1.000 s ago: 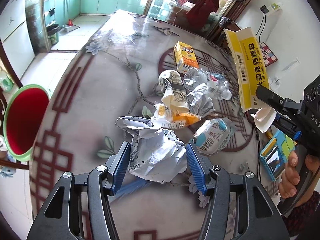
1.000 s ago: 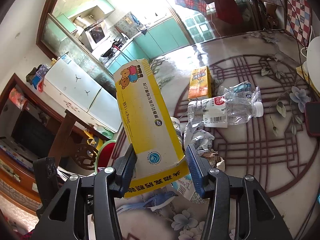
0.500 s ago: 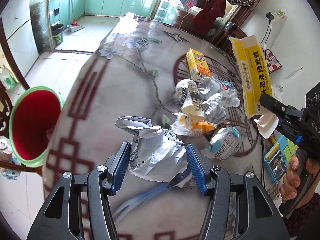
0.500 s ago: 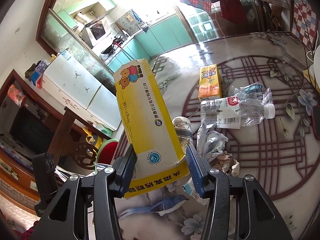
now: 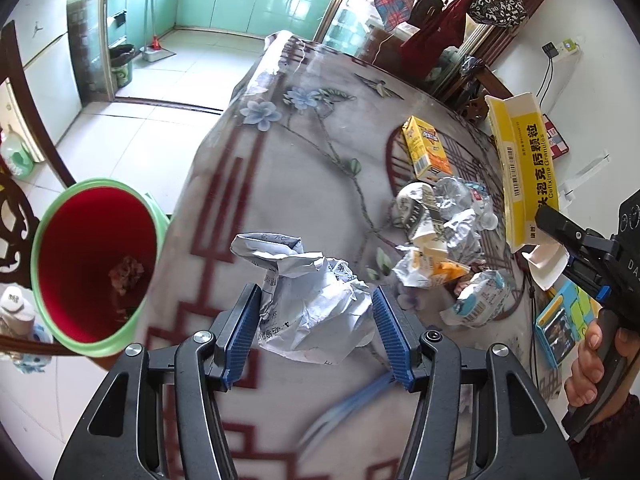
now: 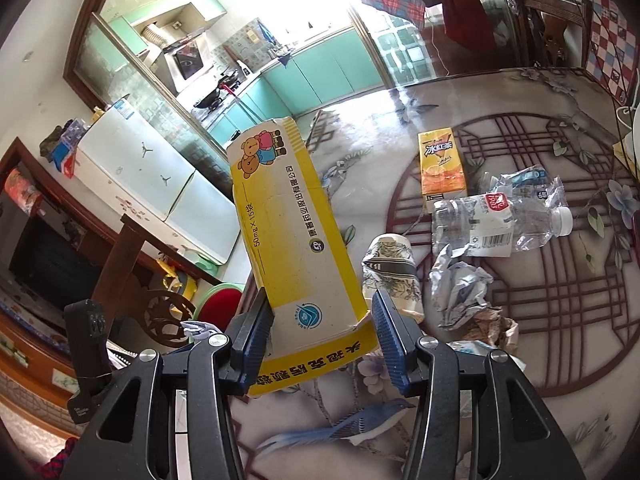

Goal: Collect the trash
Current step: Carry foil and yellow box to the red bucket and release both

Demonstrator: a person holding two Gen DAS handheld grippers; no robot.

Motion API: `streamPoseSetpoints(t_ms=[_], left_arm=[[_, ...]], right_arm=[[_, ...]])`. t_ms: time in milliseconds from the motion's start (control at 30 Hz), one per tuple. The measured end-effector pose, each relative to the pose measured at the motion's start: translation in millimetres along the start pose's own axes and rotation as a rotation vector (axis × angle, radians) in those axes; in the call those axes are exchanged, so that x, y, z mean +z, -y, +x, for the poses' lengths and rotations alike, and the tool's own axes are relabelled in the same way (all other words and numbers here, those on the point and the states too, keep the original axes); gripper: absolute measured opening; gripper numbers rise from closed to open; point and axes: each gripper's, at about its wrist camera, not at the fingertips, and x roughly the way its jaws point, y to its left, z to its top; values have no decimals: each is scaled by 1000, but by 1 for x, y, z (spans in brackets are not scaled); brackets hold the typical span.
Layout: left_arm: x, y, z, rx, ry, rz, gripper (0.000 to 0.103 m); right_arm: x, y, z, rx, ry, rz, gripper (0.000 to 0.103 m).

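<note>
Table [image 5: 280, 184] patterned, edge at left of left-wrist view. Bin [image 5: 94, 264], green rim, red inside, on floor just past that edge, left of and below left gripper [image 5: 316, 320]. Yellow carton [image 6: 296, 232] upright, long axis along fingers, clamped at its base in right gripper [image 6: 322, 334], jaws about half apart. Crumpled paper [image 5: 316, 304] pinched in left gripper, jaws likewise half apart. Left hand nearer bin, likely first to drop. Remaining litter, bottle [image 6: 496, 220] included, mid-table.

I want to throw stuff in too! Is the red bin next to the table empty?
Nearly empty. The left wrist view looks down into the red bin, and only a small brownish clump lies at the bottom; its red walls are otherwise bare.
</note>
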Motion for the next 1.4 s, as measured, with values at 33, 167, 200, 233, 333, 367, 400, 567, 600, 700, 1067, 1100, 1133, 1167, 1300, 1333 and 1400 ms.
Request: streamPoseSetpoints(t_ms=[33,167,200,233,333,367,400,567,600,700,1067,1100,1133,1167,1300,1333,1400], left_arm=[[1,-4,0,-2,-1,2,56],[5,-21,0,-10,-9,3,56],[6,-26,0,-10,-12,4,56],[6,-31,1,-8,-13,4,56],[9,-47,4,0,-25,-3,56],[10,-53,5,1,-29,-7,56],[11,-58,6,3,-32,-12,56],[16,-87,10,31,-33,-41,56],[17,-93,12,37,-35,-50,56],[19,-117,17,66,-46,-85,56],[20,-196,25,183,-65,-202,56],[20,-200,26,191,-69,-208,56],[19,-206,28,206,-76,-217,56],[19,-209,30,213,-78,-224,56],[16,-223,30,221,-84,-249,56],[15,-224,30,227,-86,-246,56],[15,-227,30,251,-87,-232,56]], right_arm=[[-1,-4,3,-3,0,1,48],[-4,-21,13,-8,-1,2,48],[-4,-25,16,-8,-1,2,48],[-5,-29,18,-7,-1,-1,48],[-7,-48,25,-8,-1,-23,48],[-8,-55,27,-8,-3,-33,48],[-9,-62,30,-5,-7,-41,48],[-16,-90,54,13,-54,-65,48],[-18,-95,59,19,-65,-71,48],[-23,-116,77,37,-97,-100,48],[-38,-165,155,82,-226,-140,49],[-40,-169,163,85,-239,-139,49],[-41,-173,170,90,-251,-139,49],[-44,-178,179,97,-265,-143,49],[-52,-194,206,109,-316,-177,49],[-53,-198,210,110,-326,-187,49],[-56,-204,221,108,-346,-207,49]])
